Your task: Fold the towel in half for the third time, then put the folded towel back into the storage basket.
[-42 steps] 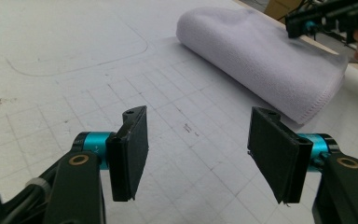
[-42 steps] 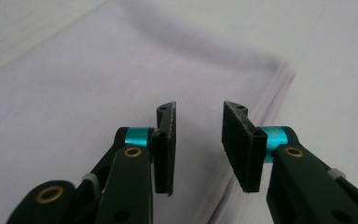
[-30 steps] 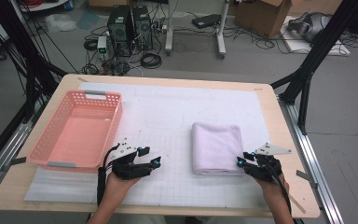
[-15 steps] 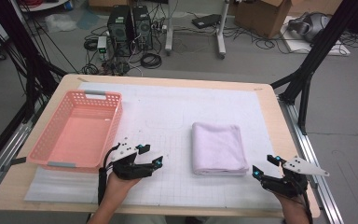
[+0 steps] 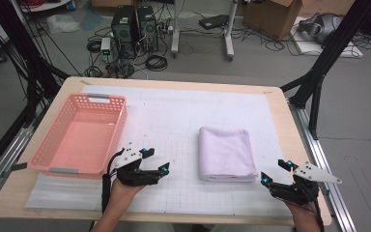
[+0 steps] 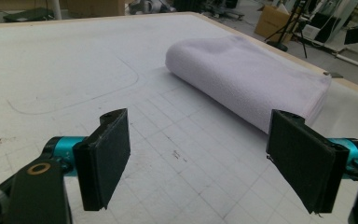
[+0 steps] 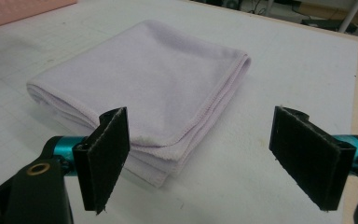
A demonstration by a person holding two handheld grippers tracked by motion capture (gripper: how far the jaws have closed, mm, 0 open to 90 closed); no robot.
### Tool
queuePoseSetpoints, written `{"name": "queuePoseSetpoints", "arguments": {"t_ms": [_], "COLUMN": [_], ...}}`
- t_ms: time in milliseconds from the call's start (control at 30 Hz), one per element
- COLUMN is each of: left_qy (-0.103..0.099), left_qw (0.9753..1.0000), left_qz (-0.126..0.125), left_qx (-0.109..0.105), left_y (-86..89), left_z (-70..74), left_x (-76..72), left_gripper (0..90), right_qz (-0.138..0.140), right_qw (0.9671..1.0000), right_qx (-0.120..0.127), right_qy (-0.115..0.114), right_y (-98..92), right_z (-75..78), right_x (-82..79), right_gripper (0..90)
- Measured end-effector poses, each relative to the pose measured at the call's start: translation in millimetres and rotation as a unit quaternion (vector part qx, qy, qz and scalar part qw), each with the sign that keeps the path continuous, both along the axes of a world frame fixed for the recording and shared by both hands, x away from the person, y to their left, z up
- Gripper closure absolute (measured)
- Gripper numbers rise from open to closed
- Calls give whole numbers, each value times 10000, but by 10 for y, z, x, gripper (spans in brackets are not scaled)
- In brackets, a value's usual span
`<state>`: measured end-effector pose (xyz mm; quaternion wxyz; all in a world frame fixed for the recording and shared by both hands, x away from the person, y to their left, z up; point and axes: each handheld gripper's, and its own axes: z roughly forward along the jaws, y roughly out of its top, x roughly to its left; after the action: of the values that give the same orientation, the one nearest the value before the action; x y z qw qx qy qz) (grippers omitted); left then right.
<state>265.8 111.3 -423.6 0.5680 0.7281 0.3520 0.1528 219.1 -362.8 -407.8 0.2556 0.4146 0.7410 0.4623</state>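
The table [image 5: 290, 145] carries a white gridded mat, and on it, toward the right of the middle, lies the folded towel [image 5: 223, 153], pale lilac, flat and square, touched by neither gripper. To the left, well apart from it, stands the pink basket [image 5: 54, 159], with nothing inside. The left gripper [image 5: 155, 162] rests low over the mat between basket and towel, jaws spread wide and holding nothing; in the left gripper view the towel [image 6: 247, 84] lies ahead and to the right, its rounded fold facing the jaws. The right gripper [image 5: 273, 174] sits near the towel's front right corner, jaws likewise wide and bare; in the right gripper view the towel [image 7: 144, 79] shows its loose stitched edges stacked on the near side. The likely trouble is there: a pinch on that corner may catch only the top layer, so the fold would fall open on lifting, and a one-sided lift would let the cloth sag and drag across the mat. Beyond the table the floor is grey, littered with cables, two computer towers [image 5: 134, 29] and a cardboard box [image 5: 273, 12].
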Motion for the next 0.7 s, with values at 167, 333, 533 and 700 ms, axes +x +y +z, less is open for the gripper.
{"name": "queuePoseSetpoints", "arguments": {"t_ms": [167, 333, 533, 700], "left_qy": [22, 77, 106, 119], "left_qw": [10000, 9999, 9999, 9999], "left_qz": [24, 8, -34, -91], "left_qx": [17, 79, -14, 13], "left_y": [2, -15, -12, -71], "left_z": [-4, -27, -30, -30], "left_x": [9, 18, 5, -6], "left_gripper": [214, 191, 197, 196], "right_qz": [-8, -48, -47, 28], "right_qw": [10000, 10000, 9999, 9999], "right_qx": [-39, 65, 52, 55], "right_qy": [-8, 6, 80, 127], "right_y": [-3, -23, -28, -32], "right_z": [-4, -8, -23, -37], "right_x": [3, 8, 6, 23], "right_gripper": [190, 190, 190, 191]}}
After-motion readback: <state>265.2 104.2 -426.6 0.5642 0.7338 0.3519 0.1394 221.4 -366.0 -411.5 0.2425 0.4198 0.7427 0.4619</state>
